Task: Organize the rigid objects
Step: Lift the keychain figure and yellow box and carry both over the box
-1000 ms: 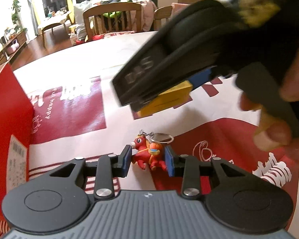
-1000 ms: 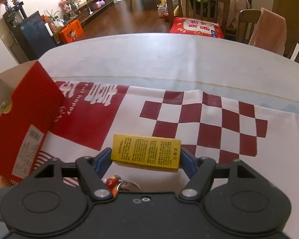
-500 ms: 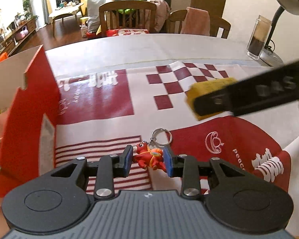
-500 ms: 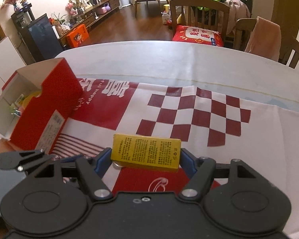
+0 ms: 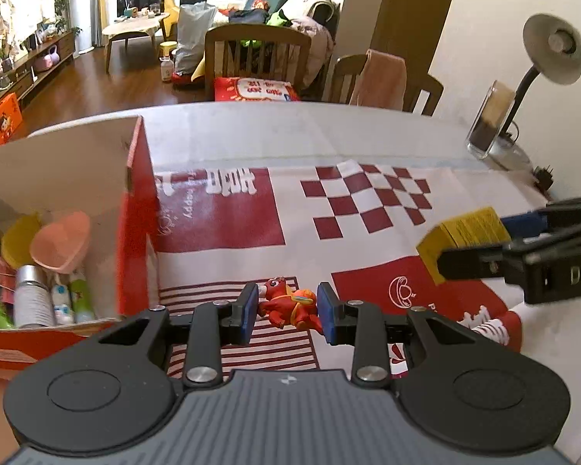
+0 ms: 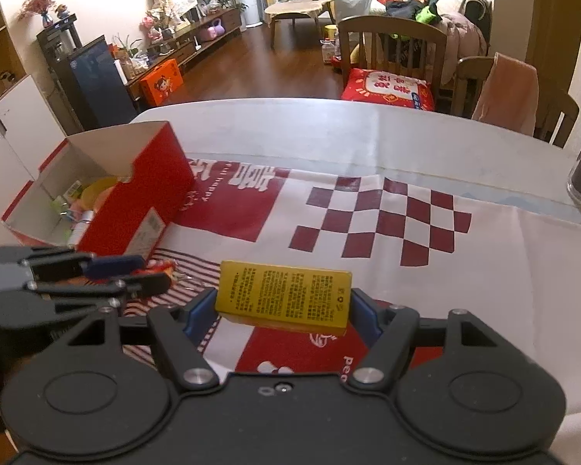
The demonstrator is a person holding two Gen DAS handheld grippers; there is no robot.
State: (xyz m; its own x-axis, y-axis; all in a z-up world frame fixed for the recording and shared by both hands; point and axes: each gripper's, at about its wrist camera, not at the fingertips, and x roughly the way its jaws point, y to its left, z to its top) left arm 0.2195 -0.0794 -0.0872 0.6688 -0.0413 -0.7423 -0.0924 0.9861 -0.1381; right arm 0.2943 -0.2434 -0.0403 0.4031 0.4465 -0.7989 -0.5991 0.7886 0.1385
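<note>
The left gripper (image 5: 287, 312) has its fingers (image 5: 248, 312) drawn narrow around a small red toy figure (image 5: 288, 307), clamped between the blue pads and carried clear of the table (image 5: 329, 131). To its left stands an open red box (image 5: 133, 232), near the table's left edge, already holding a pink heart-shaped dish (image 5: 62, 246), a silver can (image 5: 30, 294) and some small bottles (image 5: 71, 300).

The right gripper (image 6: 283, 302) has its fingers (image 6: 362, 312) set wide against the two ends of a yellow box (image 6: 282, 296) printed with fine text, held flat above a red and white cloth (image 6: 368, 217) that covers the near part of the table. In the right wrist view the left gripper shows at the left, just near the red box. A desk lamp (image 5: 550, 54) and a glass jar (image 5: 488, 120) stand at the far right.
</note>
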